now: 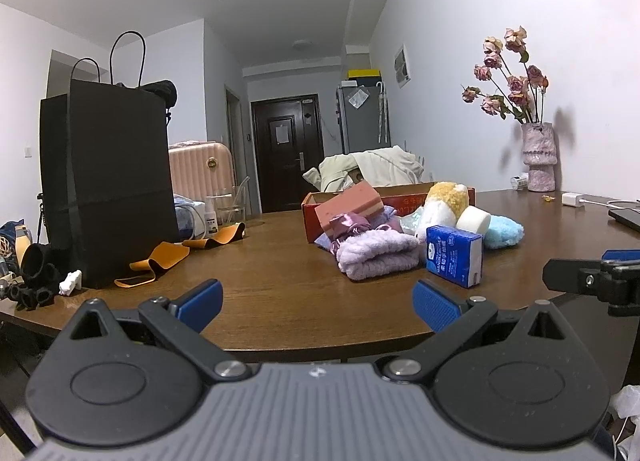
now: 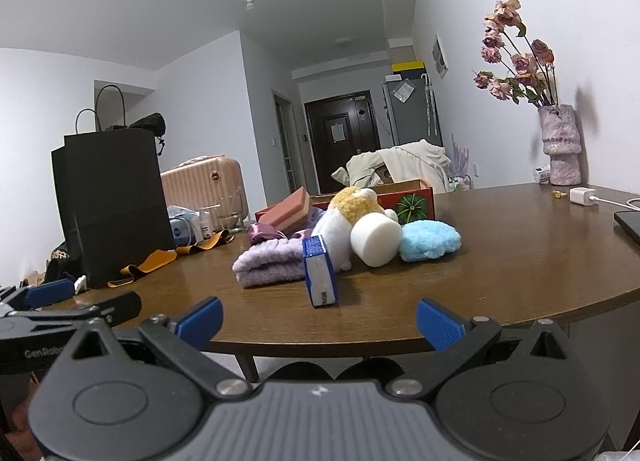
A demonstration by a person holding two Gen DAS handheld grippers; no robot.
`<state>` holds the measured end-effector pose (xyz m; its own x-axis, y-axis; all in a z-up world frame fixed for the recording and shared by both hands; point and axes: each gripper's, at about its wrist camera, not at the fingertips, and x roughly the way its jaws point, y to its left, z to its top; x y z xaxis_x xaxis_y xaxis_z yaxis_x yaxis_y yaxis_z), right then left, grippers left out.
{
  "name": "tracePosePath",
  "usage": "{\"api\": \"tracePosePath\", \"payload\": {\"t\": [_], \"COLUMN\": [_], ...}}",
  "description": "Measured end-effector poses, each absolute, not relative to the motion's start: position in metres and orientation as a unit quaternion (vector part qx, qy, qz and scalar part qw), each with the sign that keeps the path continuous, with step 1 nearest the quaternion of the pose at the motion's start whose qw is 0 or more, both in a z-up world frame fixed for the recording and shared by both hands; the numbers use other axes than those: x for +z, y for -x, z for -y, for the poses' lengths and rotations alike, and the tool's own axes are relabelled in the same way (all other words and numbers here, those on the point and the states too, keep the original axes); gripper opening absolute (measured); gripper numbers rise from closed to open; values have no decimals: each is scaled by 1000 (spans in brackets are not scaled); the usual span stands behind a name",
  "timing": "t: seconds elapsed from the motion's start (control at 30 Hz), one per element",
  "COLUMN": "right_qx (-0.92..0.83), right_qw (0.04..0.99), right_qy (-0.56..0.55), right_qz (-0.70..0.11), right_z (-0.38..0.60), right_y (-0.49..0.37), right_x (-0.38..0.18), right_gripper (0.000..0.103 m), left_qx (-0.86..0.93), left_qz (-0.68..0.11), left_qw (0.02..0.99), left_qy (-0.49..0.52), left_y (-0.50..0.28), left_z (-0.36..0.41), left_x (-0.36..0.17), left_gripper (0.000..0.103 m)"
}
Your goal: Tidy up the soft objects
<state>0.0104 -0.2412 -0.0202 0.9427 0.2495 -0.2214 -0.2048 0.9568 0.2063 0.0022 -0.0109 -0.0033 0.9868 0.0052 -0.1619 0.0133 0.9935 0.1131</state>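
Observation:
A pile of soft things lies mid-table in front of a red cardboard box (image 1: 310, 209) (image 2: 416, 199): a folded lilac towel (image 1: 378, 255) (image 2: 270, 261), a pink sponge block (image 1: 350, 207) (image 2: 290, 211), a white-and-yellow plush toy (image 1: 444, 199) (image 2: 346, 217), a white foam cylinder (image 1: 474, 221) (image 2: 376, 239), a light blue fluffy pad (image 1: 504, 231) (image 2: 430, 241) and a blue tissue pack (image 1: 454, 255) (image 2: 320, 271). My left gripper (image 1: 318, 307) and right gripper (image 2: 320, 321) are open and empty at the near table edge, short of the pile.
A tall black paper bag (image 1: 108, 185) (image 2: 112, 201) stands at the table's left with an orange strap (image 1: 160, 261) beside it. A vase of dried roses (image 1: 538, 157) (image 2: 560, 153), a white charger (image 2: 580, 195) and a dark device (image 2: 630, 223) are at the right.

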Motion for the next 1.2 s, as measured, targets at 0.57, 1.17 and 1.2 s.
{"api": "tracePosePath", "payload": {"t": [0.57,1.17,1.2], "right_qx": [124,199,209], "right_qw": [980,958,953], "right_qy": [-97,-113,-122], "right_qz": [-124,-174,-182], "right_z": [240,228,229], "right_y": [-22,-105,-113], "right_x": [-17,-9,-9], "right_gripper": [103,63,56], "left_qx": [12,-28,-31], "left_qz": [-94,-142,-143], "left_qw": [994,989,988], "left_qy": [-50,-42,-41], "left_y": [-19,-119,-125], "left_z": [6,-5,-4], "left_x": [1,17,17], "left_gripper": [103,103,103]}}
